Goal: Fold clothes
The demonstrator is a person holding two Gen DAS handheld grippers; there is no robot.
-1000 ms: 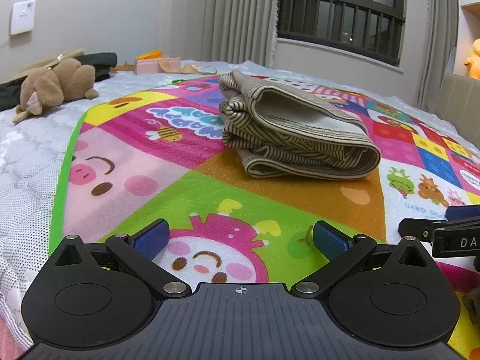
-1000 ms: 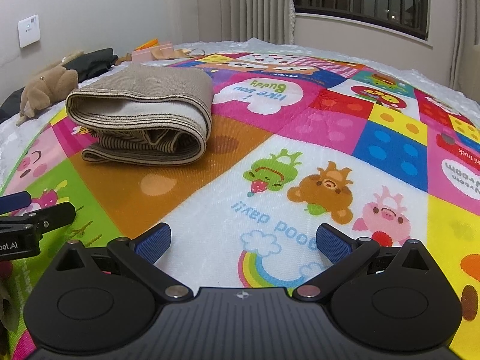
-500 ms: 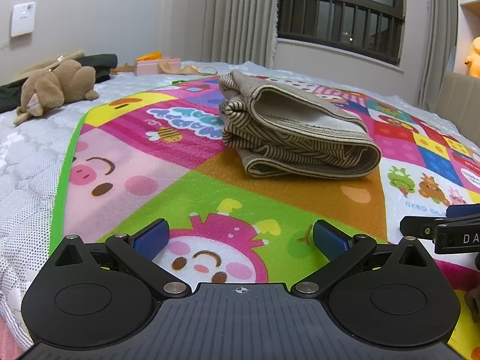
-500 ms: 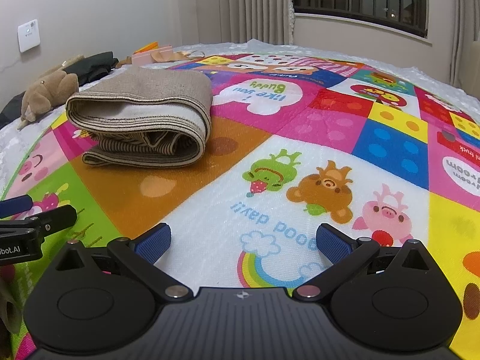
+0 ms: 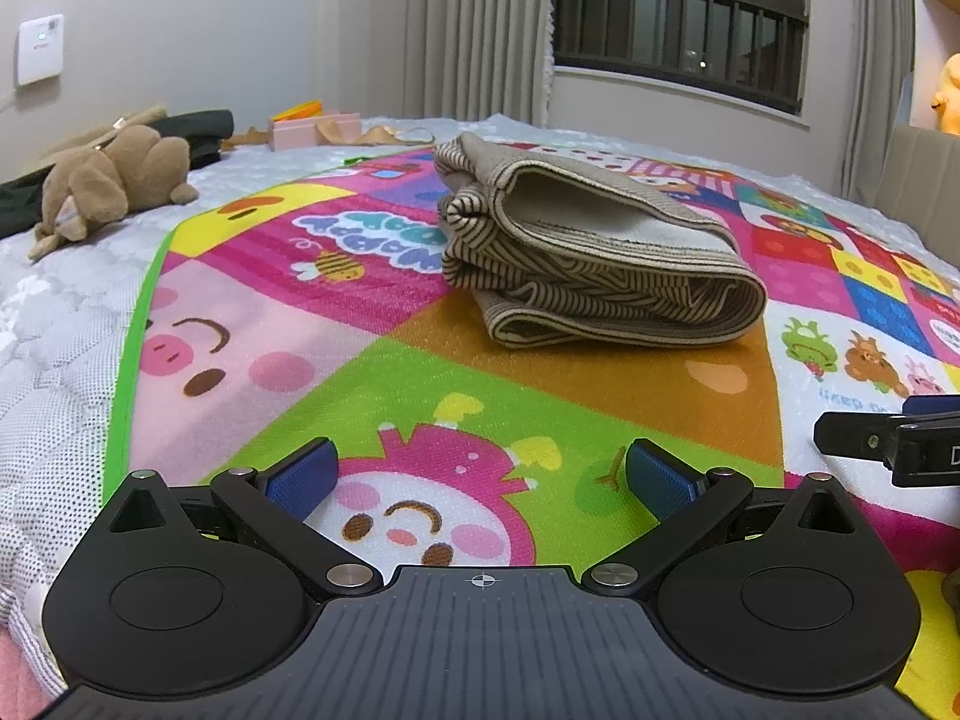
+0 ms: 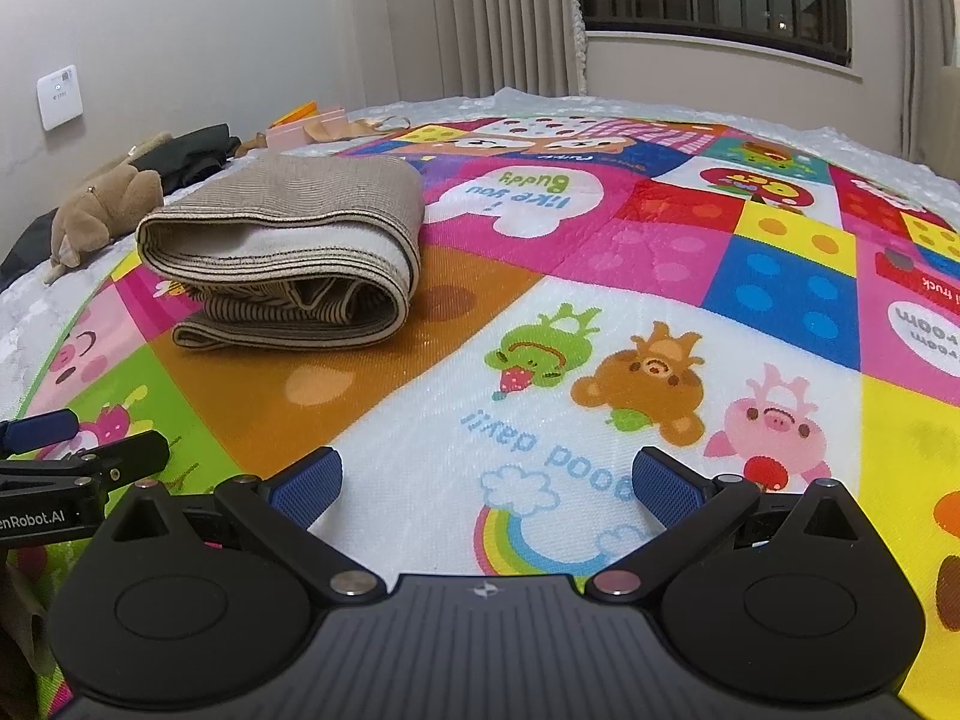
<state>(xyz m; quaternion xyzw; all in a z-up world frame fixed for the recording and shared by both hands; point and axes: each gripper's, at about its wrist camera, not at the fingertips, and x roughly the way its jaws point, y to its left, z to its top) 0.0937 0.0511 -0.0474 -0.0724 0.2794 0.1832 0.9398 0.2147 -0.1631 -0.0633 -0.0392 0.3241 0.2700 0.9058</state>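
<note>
A beige striped garment (image 5: 594, 258) lies folded in a thick bundle on the colourful play mat (image 5: 270, 312); it also shows in the right wrist view (image 6: 288, 252) at the left. My left gripper (image 5: 480, 474) is open and empty, low over the mat, well short of the bundle. My right gripper (image 6: 486, 480) is open and empty over the mat to the right of the bundle. Each gripper's tip shows at the edge of the other's view.
A brown plush toy (image 5: 114, 180) and dark clothing (image 5: 198, 132) lie on the white bed cover at the far left. A pink box (image 5: 312, 129) sits near the curtains. A wall and window stand behind the bed.
Both grippers have drawn back slightly from the folded garment. The garment has not moved.
</note>
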